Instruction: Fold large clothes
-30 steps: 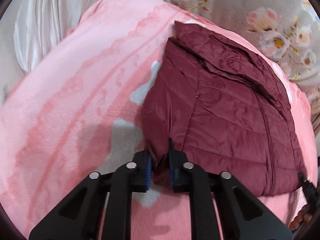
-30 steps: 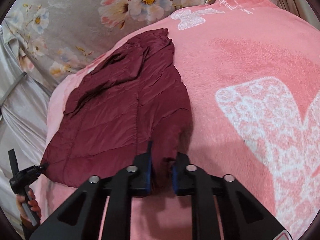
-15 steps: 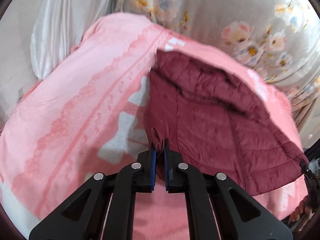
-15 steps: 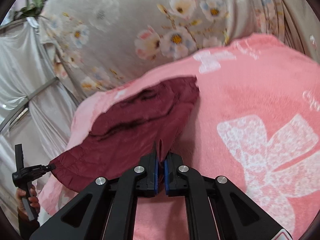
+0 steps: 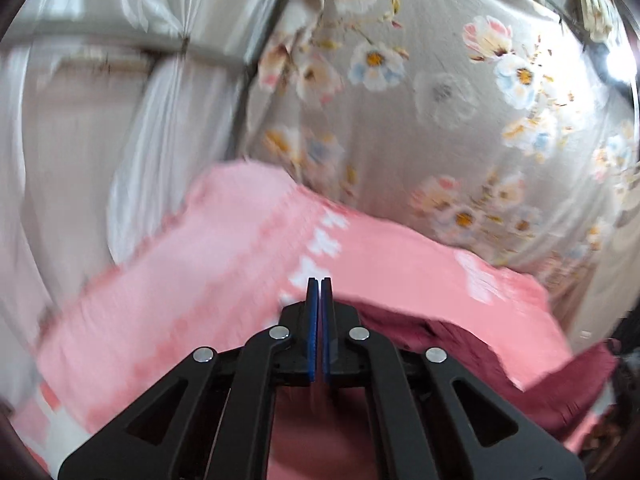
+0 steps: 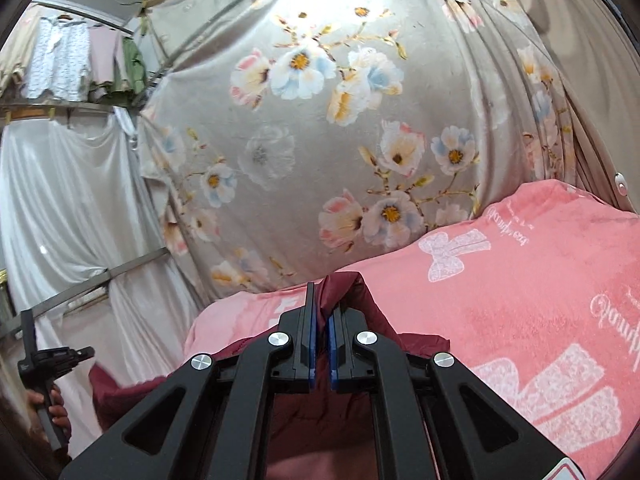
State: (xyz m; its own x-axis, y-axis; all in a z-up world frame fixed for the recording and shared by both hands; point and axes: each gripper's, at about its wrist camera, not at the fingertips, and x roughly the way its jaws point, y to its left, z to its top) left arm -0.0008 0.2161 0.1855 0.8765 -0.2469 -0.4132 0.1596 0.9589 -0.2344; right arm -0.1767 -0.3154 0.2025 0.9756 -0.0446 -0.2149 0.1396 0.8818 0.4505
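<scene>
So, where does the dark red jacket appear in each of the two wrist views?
Left wrist: the dark red jacket lies lower right, beyond the left gripper, stretching to the right edge.
Right wrist: it is bottom centre, pinched by the right gripper.
Shared landmark: the pink blanket.

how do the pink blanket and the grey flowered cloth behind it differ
The pink blanket lies flat over the bed; the grey flowered cloth hangs upright behind it. The blanket is coral pink with white bows and script; the cloth is grey with white, pink and blue blossoms. The blanket looks fuzzy, the cloth smoother and draped in folds. The maroon puffer jacket rests on the blanket only. Both are large printed textiles.
</scene>
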